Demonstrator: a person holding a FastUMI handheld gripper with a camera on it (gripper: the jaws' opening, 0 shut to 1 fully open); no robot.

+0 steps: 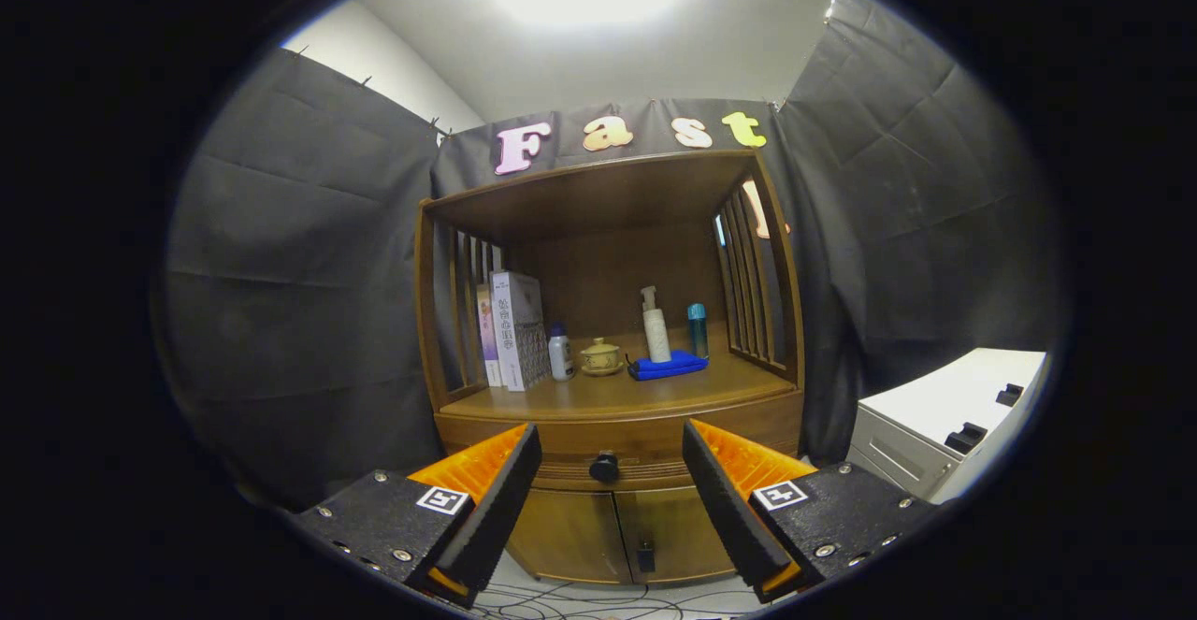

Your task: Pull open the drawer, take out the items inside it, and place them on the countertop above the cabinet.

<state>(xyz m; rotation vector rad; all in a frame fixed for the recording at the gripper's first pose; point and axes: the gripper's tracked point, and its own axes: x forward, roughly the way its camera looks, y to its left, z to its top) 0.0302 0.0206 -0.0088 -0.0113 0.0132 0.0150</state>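
A: Gripper (611, 466) fingers spread wide, nothing between them. Drawer (617, 433) shut, sitting just under the countertop (608, 394). Its knob (604, 467) lies dead ahead, centred between the fingertips but beyond them.

B: Agreed. No contact yet. We judge the step in hand as the approach to the knob.

A: To do it well, we go straight in, level with the knob, and close only once both pads flank it. Then pull square to the drawer front, no twist.

B: Countertop above the knob carries books (512, 330), bottles, a blue cloth (666, 366); bare wood shows at the front edge. Contents of the drawer are hidden.
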